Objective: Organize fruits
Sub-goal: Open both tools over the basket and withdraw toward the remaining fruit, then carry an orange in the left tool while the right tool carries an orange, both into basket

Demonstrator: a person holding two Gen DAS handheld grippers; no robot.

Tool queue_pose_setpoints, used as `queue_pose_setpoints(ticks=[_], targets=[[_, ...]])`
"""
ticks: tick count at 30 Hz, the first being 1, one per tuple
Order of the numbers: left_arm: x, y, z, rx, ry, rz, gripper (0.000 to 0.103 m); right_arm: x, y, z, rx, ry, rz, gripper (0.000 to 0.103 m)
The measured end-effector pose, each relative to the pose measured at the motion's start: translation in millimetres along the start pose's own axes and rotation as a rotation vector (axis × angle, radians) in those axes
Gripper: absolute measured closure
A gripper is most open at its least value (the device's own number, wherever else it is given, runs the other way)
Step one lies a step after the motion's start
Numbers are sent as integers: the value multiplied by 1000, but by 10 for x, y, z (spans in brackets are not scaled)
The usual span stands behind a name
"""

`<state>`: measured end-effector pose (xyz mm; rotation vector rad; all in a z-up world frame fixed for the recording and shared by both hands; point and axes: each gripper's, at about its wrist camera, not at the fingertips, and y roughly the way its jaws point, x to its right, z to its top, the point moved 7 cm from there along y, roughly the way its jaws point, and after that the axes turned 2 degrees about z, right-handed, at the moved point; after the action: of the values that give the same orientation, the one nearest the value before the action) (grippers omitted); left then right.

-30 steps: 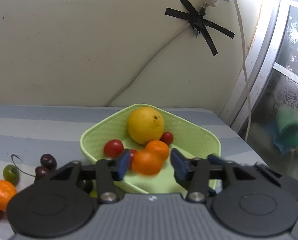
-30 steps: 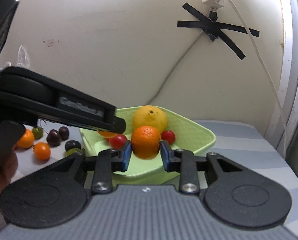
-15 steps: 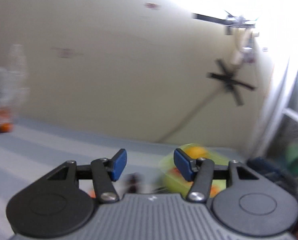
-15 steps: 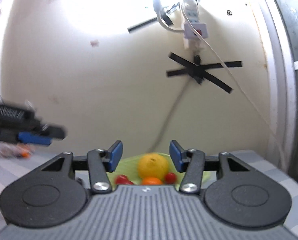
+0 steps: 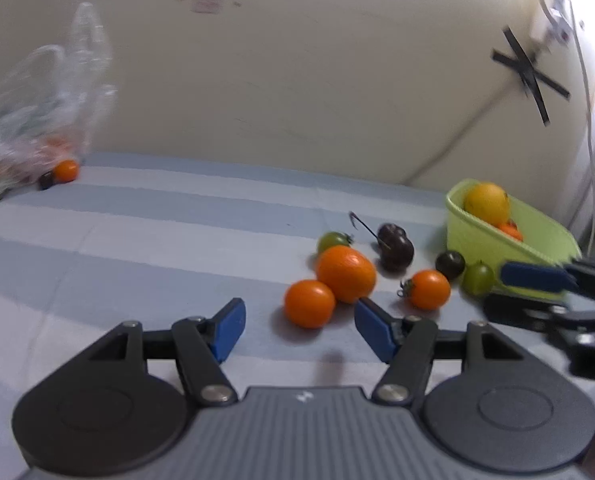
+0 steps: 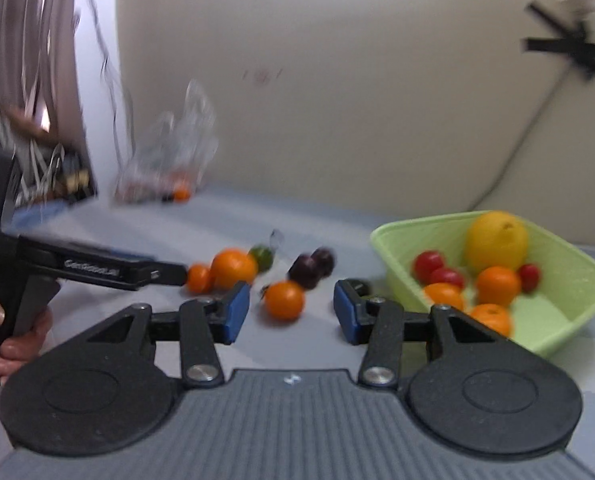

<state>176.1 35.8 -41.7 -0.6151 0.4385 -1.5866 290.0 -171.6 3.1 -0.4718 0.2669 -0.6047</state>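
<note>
Left wrist view: the left gripper (image 5: 299,330) was opening, its blue fingers (image 5: 228,328) wide apart and empty, above the striped tablecloth (image 5: 137,240). Just ahead lay three orange fruits (image 5: 345,274), two green tomatoes (image 5: 333,241) and three dark plums (image 5: 395,246). The green basket (image 5: 485,240) stood to the right.

Right wrist view: the right gripper (image 6: 291,312) was closing on nothing; one orange tomato (image 6: 284,300) lay beyond it. The basket held a yellow citrus (image 6: 496,241), three oranges and three red tomatoes. The writing on the other gripper's arm was blurred.

Glossy tomatoes (image 5: 309,303); matt green plastic basket (image 6: 569,320); striped cloth (image 5: 137,248)
</note>
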Motion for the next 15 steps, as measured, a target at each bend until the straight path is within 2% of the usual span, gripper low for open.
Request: queue_pose_setpoints(ticks=[3,5,7,8,9,10,12,15], targets=[[32,97,-8,-26,24,1,44,-100,236,-2,-60,-77,-19,54],[47,118,-3,-29,36,-6,54,-69,379,-18,-97,-99,-38,54],[45,134,6,-24,46,12,70,-22,528,-42,-136,-103,-58,54],[54,128,10,-22,47,5,72,10,573,-60,-155,-99,-65,56],[62,107,2,-18,46,5,72,23,603,-83,-170,-90,-61,67],[65,84,-11,-17,45,5,72,14,610,-91,-185,-76,-28,70],[89,17,-67,-18,38,-12,72,-5,538,-95,-178,-82,-49,71],[198,-166,-185,-21,15,-76,72,-83,314,-137,-155,-99,-43,71]])
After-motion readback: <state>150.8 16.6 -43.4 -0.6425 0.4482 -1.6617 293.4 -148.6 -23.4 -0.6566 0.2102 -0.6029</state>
